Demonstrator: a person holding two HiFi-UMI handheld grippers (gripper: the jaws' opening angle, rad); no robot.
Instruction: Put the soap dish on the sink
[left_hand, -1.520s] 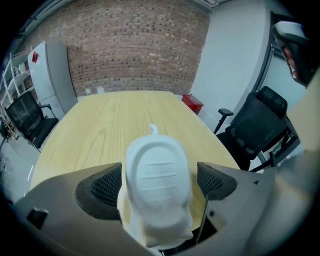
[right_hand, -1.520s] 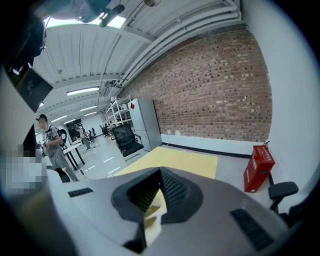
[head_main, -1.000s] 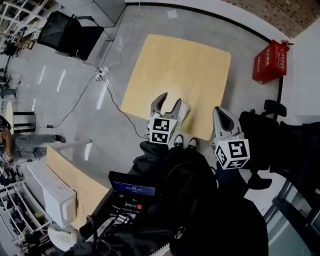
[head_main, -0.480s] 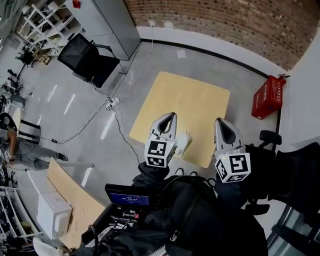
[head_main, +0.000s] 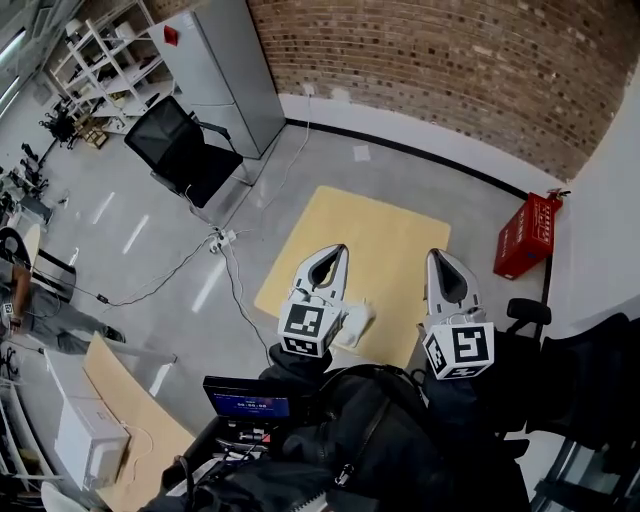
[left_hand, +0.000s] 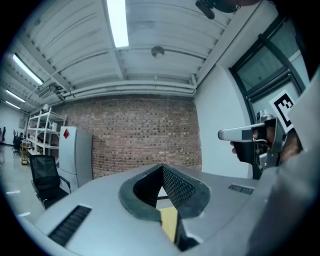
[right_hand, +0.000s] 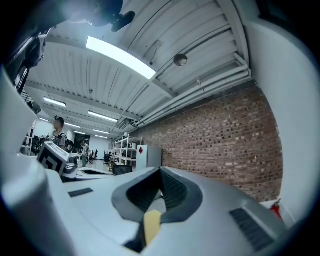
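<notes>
A small white object (head_main: 356, 322), which looks like the soap dish, lies near the front edge of the pale wooden table (head_main: 375, 245), partly hidden behind my left gripper. No sink shows in any view. My left gripper (head_main: 339, 250) is held high above the table, shut and empty. Its own view shows the pads meeting at the tip (left_hand: 162, 168) against the brick wall. My right gripper (head_main: 440, 256) is beside it at the same height, shut with nothing in it, its tip (right_hand: 160, 172) also closed. Each gripper shows in the other's view: the right gripper (left_hand: 252, 137), the left gripper (right_hand: 56, 159).
A red box (head_main: 527, 235) stands by the brick wall (head_main: 450, 70) at the right. A black chair (head_main: 185, 150) and a grey cabinet (head_main: 225, 70) are at the back left. Cables (head_main: 215, 260) run across the floor. A small screen (head_main: 245, 398) and another desk (head_main: 125, 400) are at the lower left.
Both grippers have risen well above the table. The left jaws, open a second ago around the white object, are now shut and empty. The head view has tilted up toward the wall.
</notes>
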